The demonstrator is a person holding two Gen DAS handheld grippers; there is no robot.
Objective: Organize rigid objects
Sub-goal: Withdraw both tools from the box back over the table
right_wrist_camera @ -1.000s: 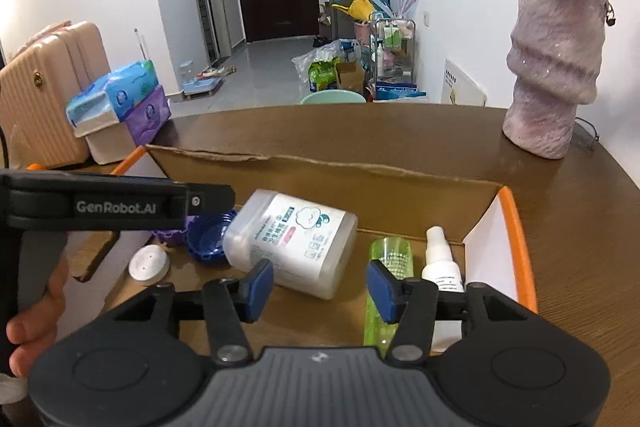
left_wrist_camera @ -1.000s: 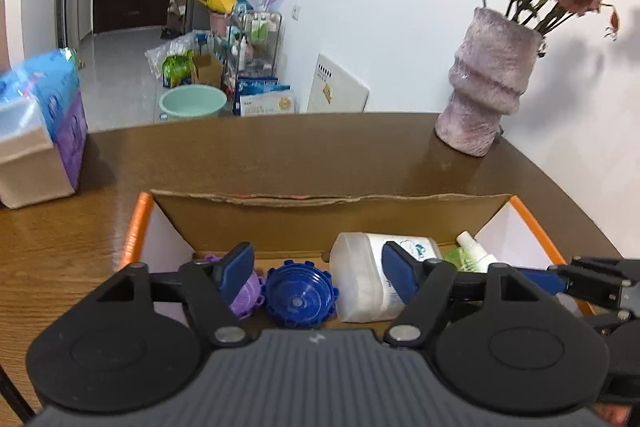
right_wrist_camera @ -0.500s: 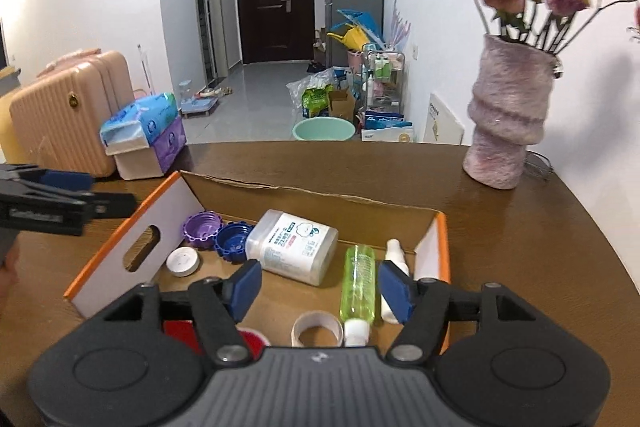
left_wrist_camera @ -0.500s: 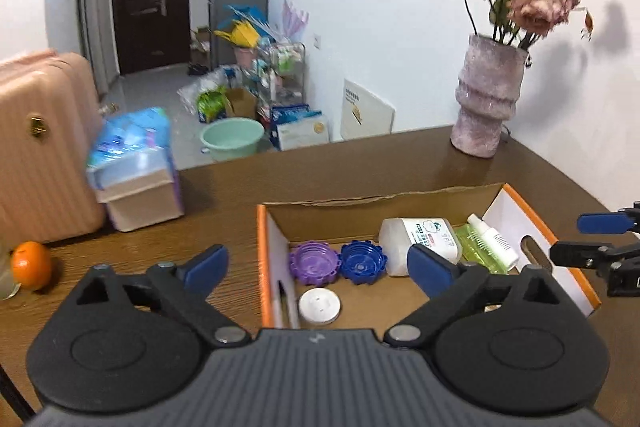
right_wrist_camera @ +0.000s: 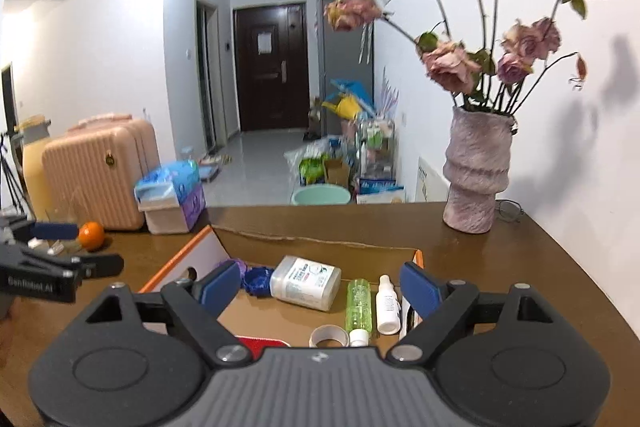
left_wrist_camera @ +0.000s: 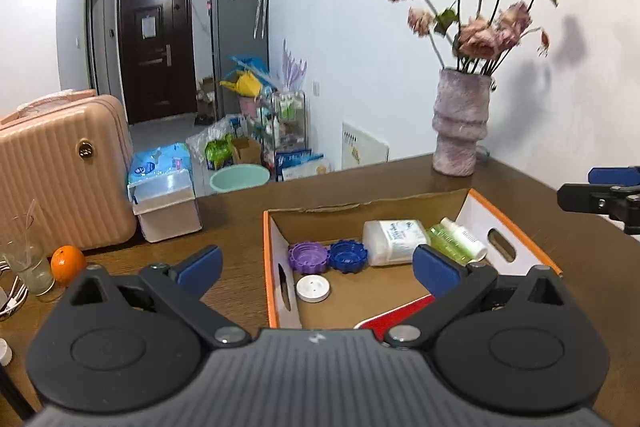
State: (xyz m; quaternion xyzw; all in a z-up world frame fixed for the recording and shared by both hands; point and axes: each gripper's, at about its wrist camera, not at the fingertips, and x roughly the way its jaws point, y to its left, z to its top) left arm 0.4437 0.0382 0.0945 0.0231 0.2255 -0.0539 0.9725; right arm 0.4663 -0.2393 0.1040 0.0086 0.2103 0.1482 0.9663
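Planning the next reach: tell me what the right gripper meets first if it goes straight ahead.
Probably the white rectangular plastic bottle lying in the orange-edged cardboard box, roughly ahead between the right gripper's open jaws; depth and height are unclear.

One cardboard box (left_wrist_camera: 516,227) holds two ridged caps, purple (left_wrist_camera: 307,257) and blue (left_wrist_camera: 347,255), one white disc (left_wrist_camera: 313,288), one white tub (left_wrist_camera: 394,235), one green bottle (right_wrist_camera: 358,304), one white bottle (right_wrist_camera: 387,303), one tape roll (right_wrist_camera: 329,336). One vase (right_wrist_camera: 478,171), one orange (left_wrist_camera: 68,263), one suitcase (left_wrist_camera: 60,171).
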